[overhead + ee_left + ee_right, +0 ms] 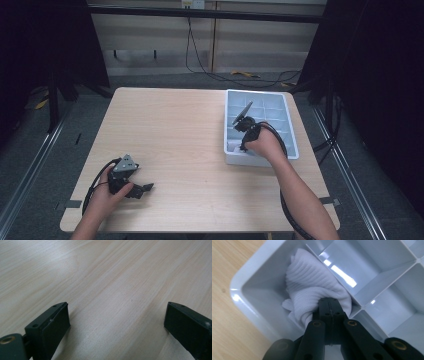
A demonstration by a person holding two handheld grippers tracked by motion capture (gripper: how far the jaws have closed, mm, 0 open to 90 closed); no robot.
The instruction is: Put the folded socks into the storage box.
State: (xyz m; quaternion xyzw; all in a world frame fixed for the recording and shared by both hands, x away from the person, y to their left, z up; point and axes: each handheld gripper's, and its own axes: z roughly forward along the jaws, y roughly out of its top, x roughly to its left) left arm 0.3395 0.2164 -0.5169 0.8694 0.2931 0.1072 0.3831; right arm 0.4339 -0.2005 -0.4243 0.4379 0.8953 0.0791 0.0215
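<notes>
Right gripper [329,305] w/ jaws pinched tight on a bunched white cloth [312,287], which sits in a corner compartment of the white divided tray [249,282] (near table edge). Left gripper [117,322] rests low over bare wood table [105,277], jaws wide apart, holding nothing.

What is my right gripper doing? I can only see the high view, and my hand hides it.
Observer: The right gripper is shut on a white cloth.
Operator: Where's the cloth?
Observer: In a corner compartment of the white tray, beside a divider.
Operator: And my left gripper?
Observer: The left gripper is open over bare table, with nothing between its jaws.
</notes>
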